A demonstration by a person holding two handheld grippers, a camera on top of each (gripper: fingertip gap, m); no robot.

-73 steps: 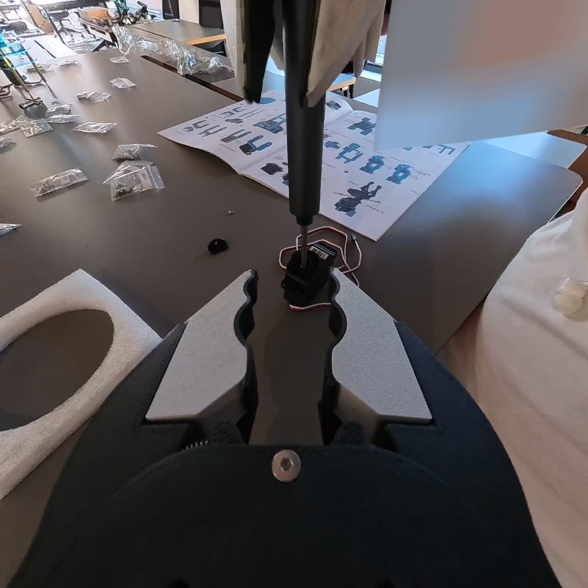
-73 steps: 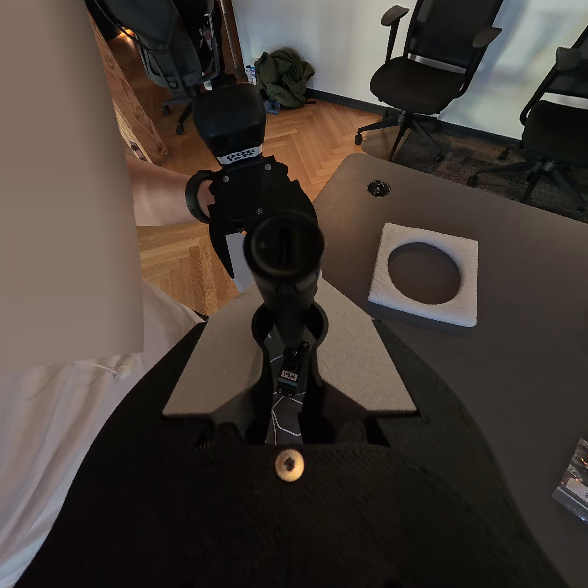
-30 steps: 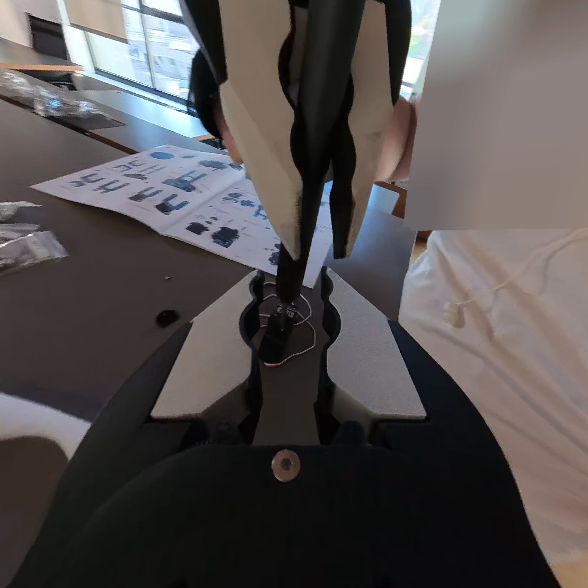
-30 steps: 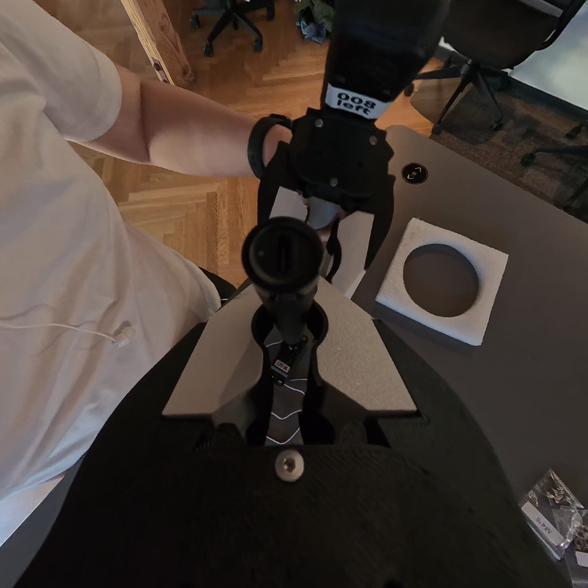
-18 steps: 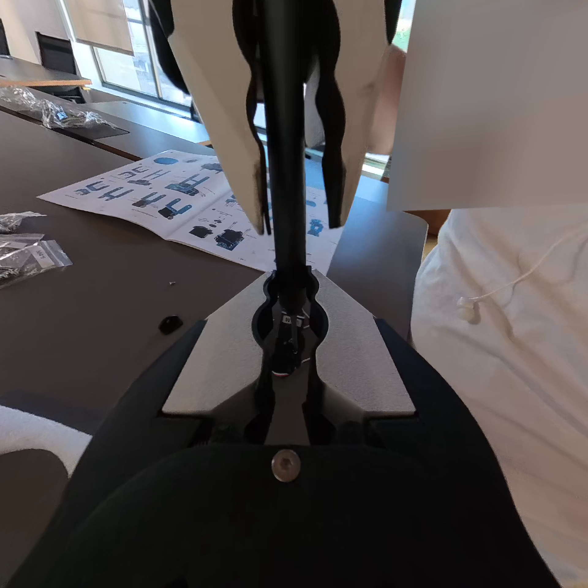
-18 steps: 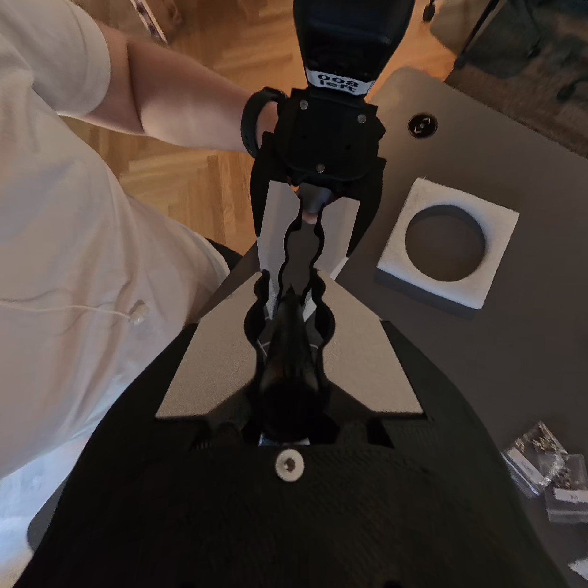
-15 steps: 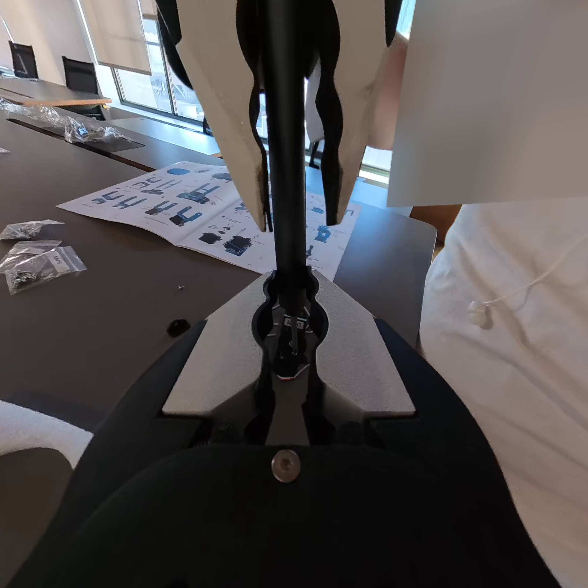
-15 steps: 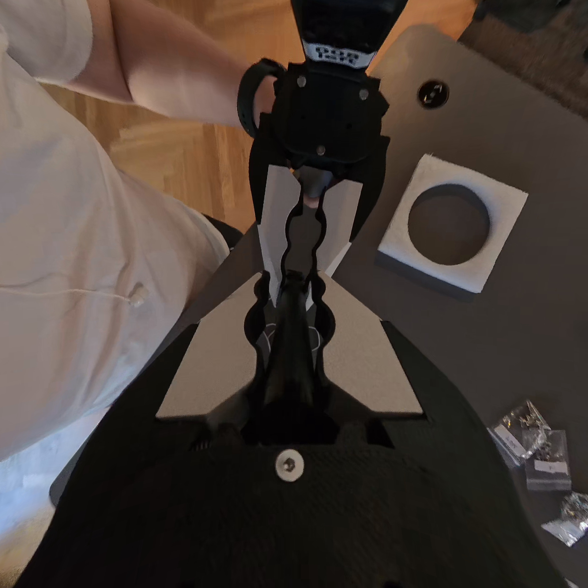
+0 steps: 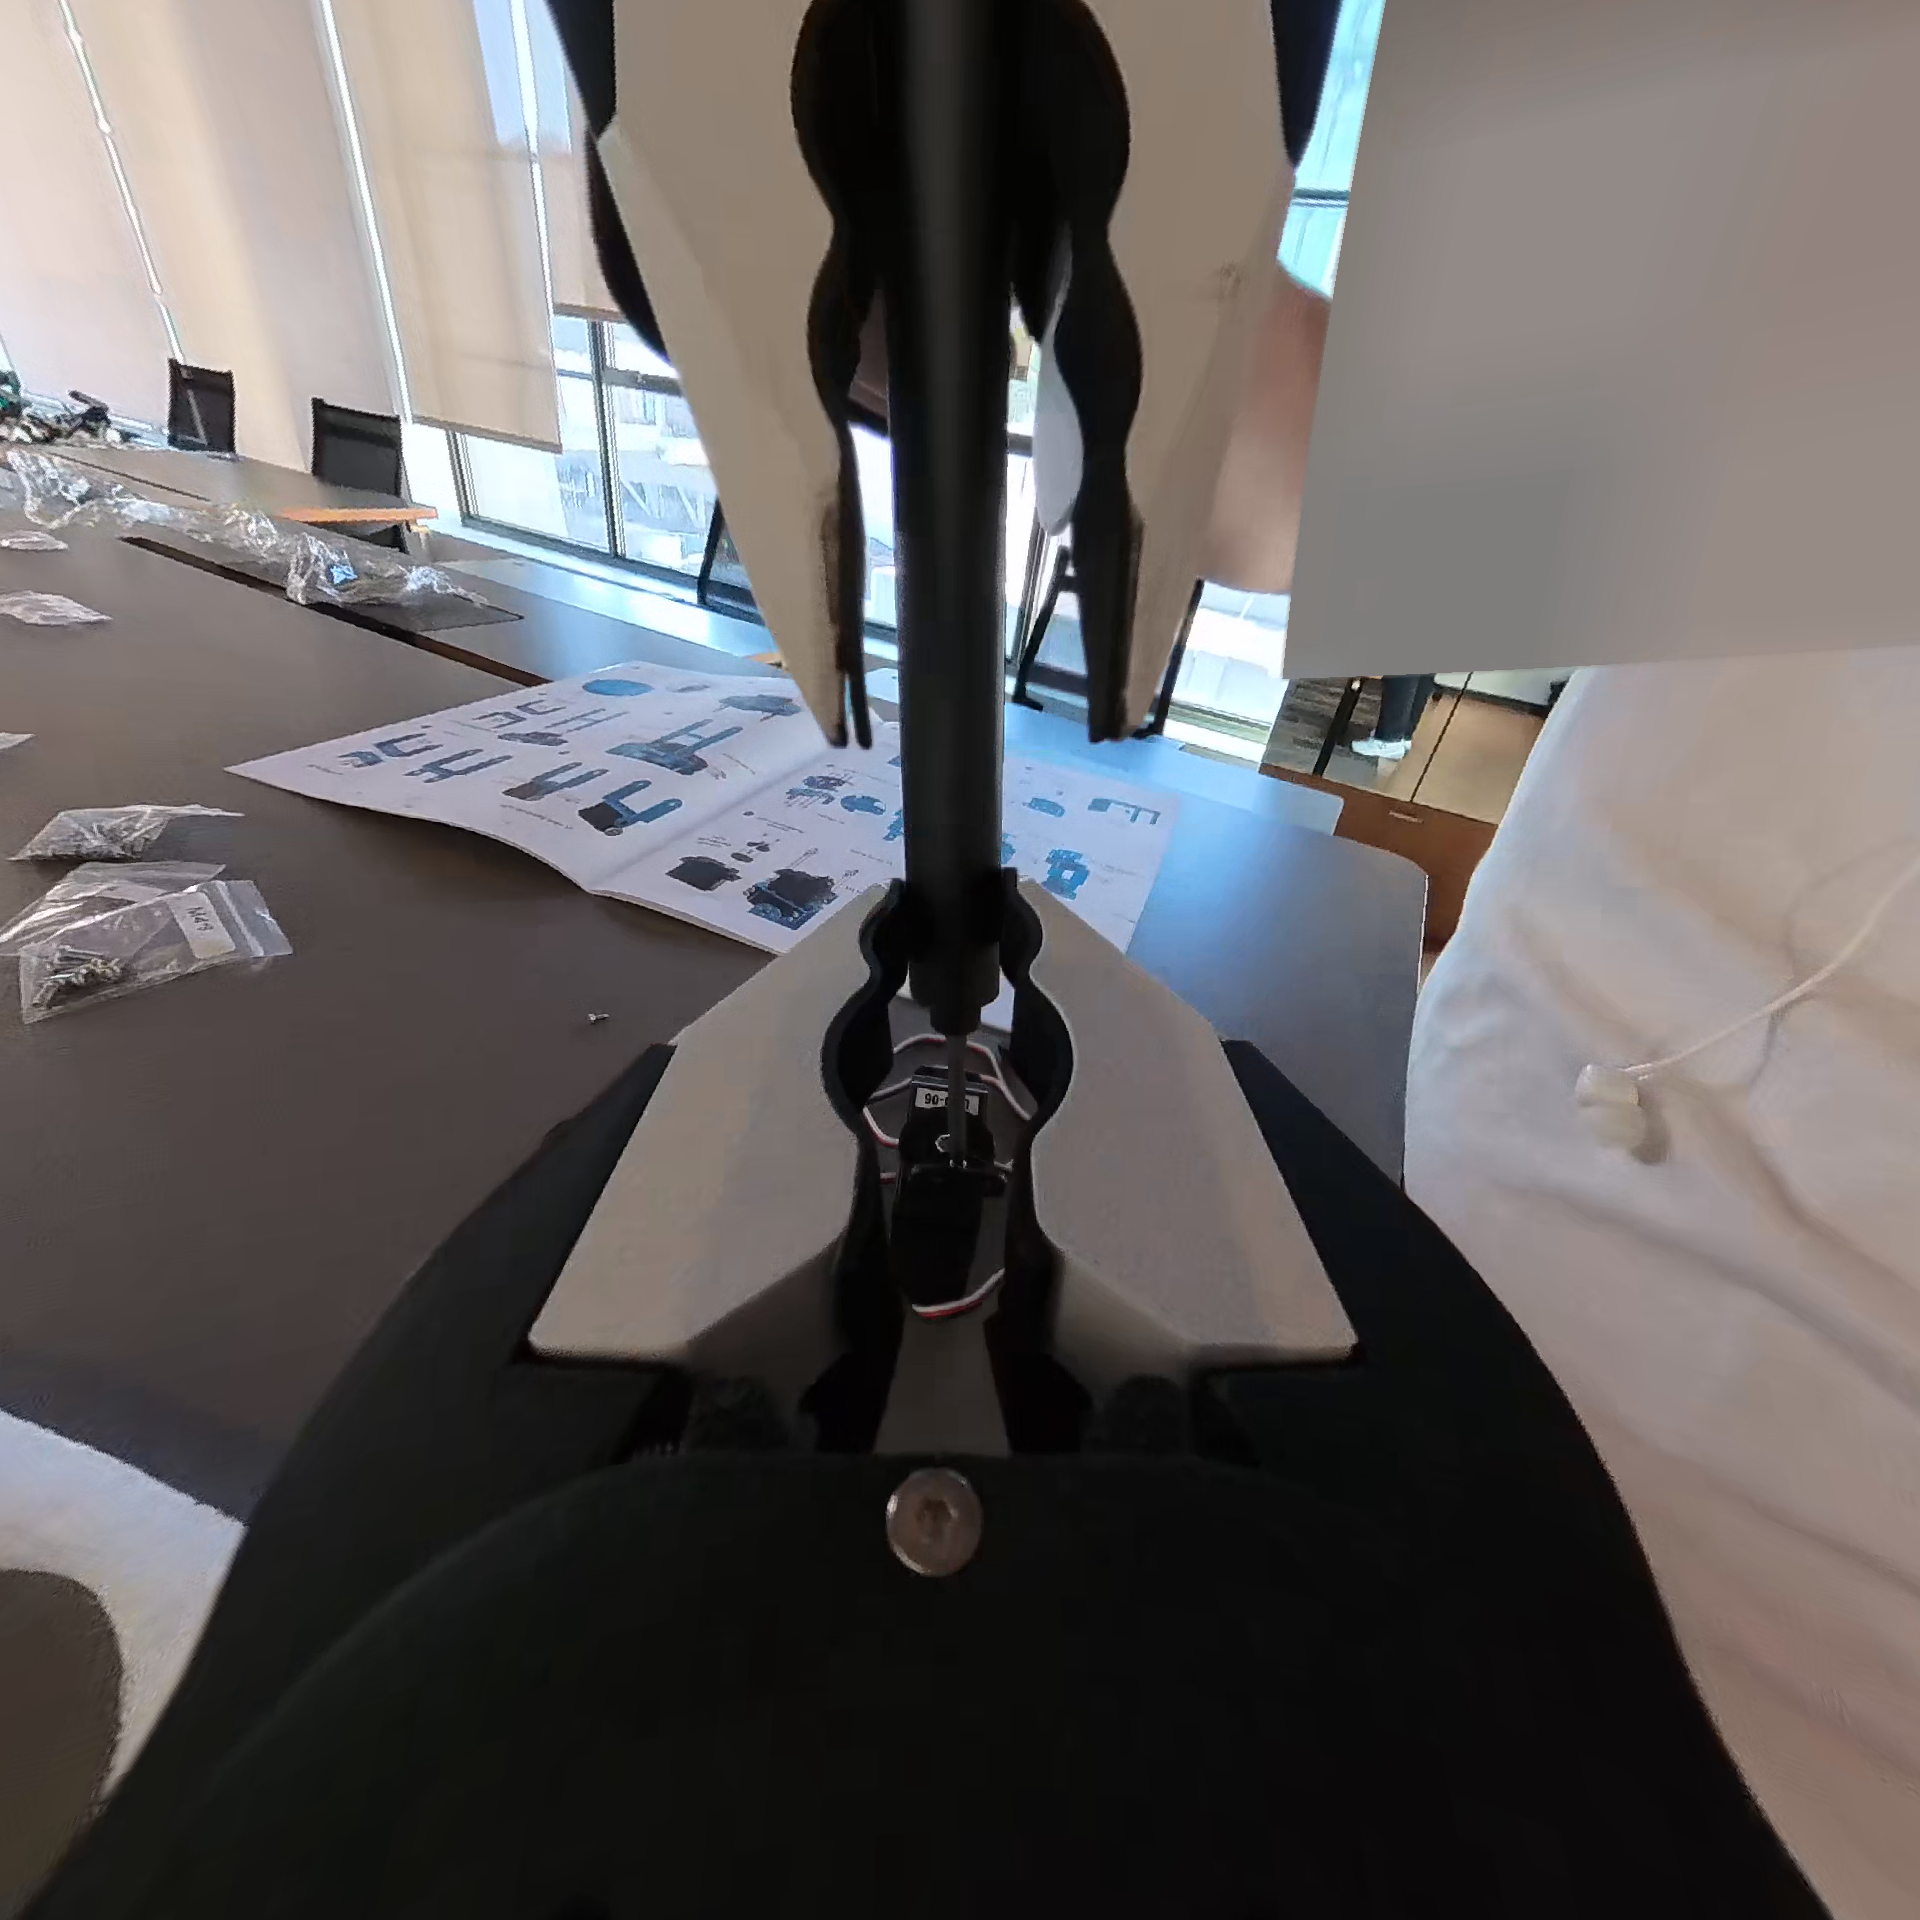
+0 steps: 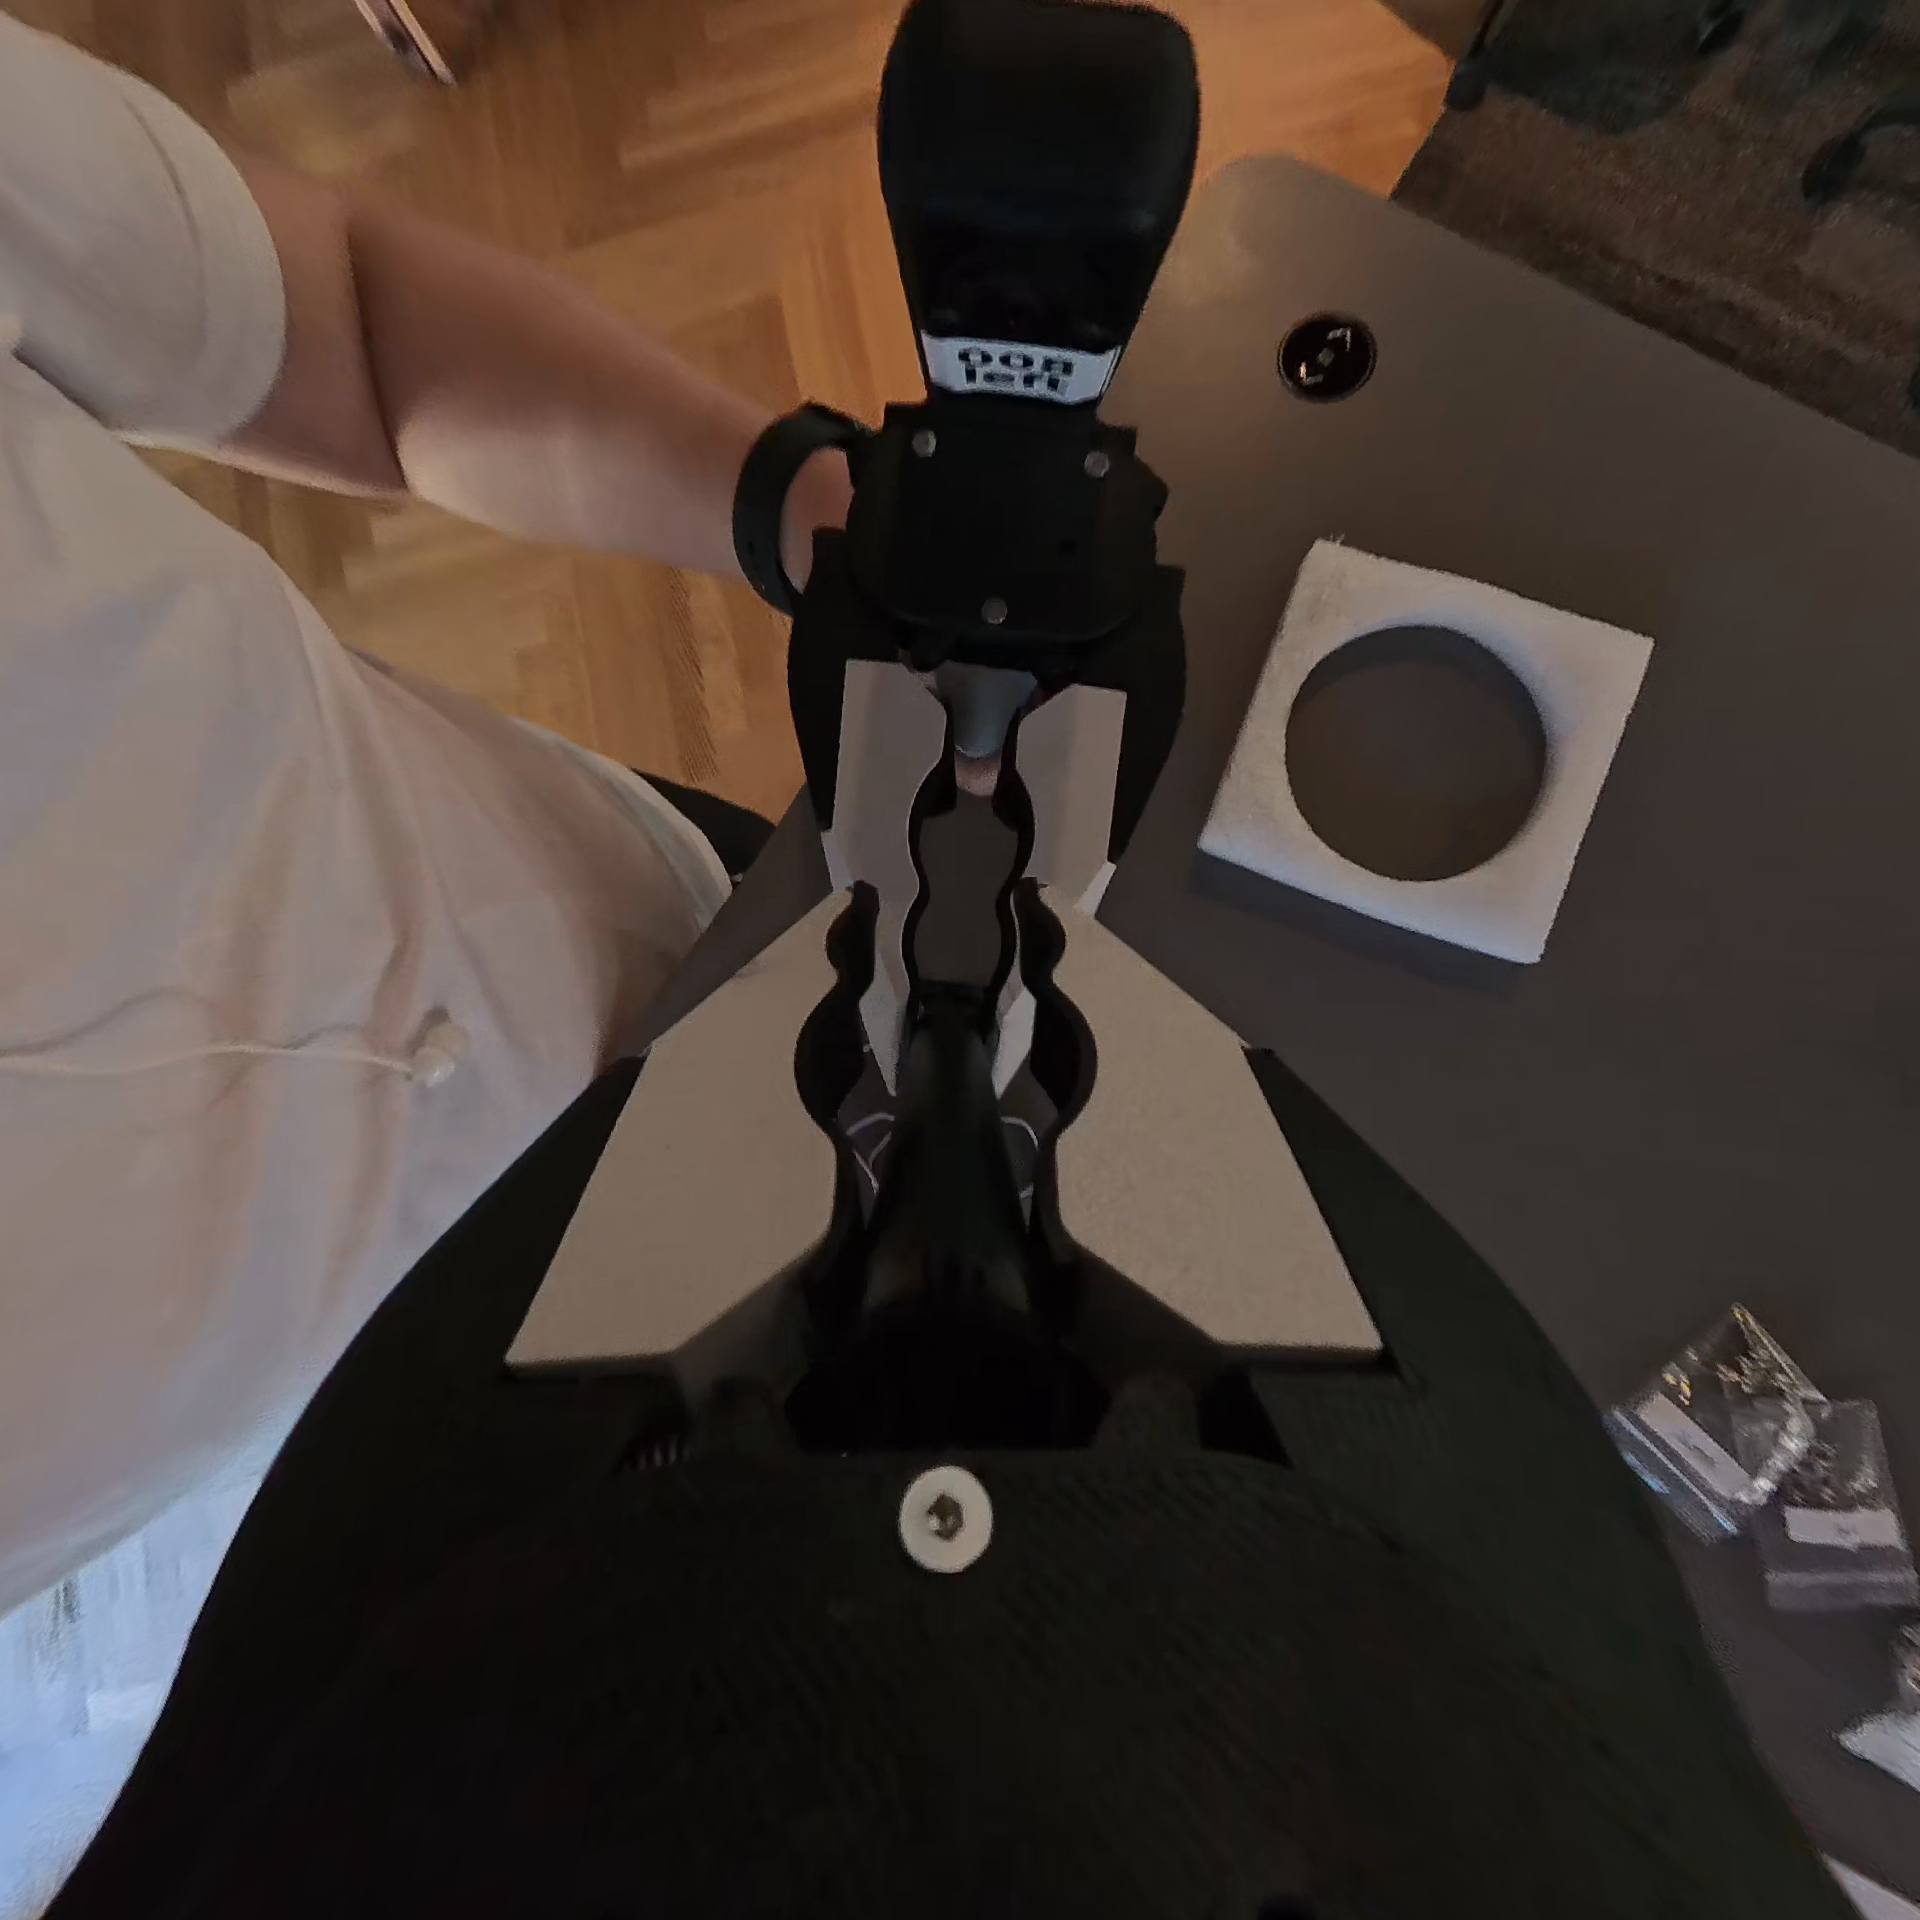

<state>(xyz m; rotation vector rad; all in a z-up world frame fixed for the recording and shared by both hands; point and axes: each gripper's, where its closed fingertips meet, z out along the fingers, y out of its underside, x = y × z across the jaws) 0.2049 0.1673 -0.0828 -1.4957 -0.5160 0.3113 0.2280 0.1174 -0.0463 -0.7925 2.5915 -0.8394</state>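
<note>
A black screwdriver [image 9: 951,623] stands upright with its thin bit on a small black servo [image 9: 940,1174] that has a red, white and black wire and lies on the dark table [image 9: 364,1091]. My left gripper [image 9: 951,899] is shut on the screwdriver's lower end, just above the servo. My right gripper [image 9: 971,727] comes down from above around the shaft, with gaps showing on both sides at its tips. In the right wrist view the screwdriver [image 10: 951,1143] runs between the slightly parted fingers of my right gripper [image 10: 943,899], towards my left gripper [image 10: 961,987].
An open instruction sheet [image 9: 623,769] lies behind the servo. Small bags of screws [image 9: 135,935] and a loose screw [image 9: 595,1016] lie to the left. A white foam block with a round hole [image 10: 1579,675] sits on the table. A person in a white shirt [image 9: 1662,1143] stands at the table's edge. There is about 6 cm between the tips of the two grippers.
My left gripper moved in over the servo and shut on the screwdriver's lower end. My right gripper's jaws widened a little around the screwdriver and slid lower along it.
</note>
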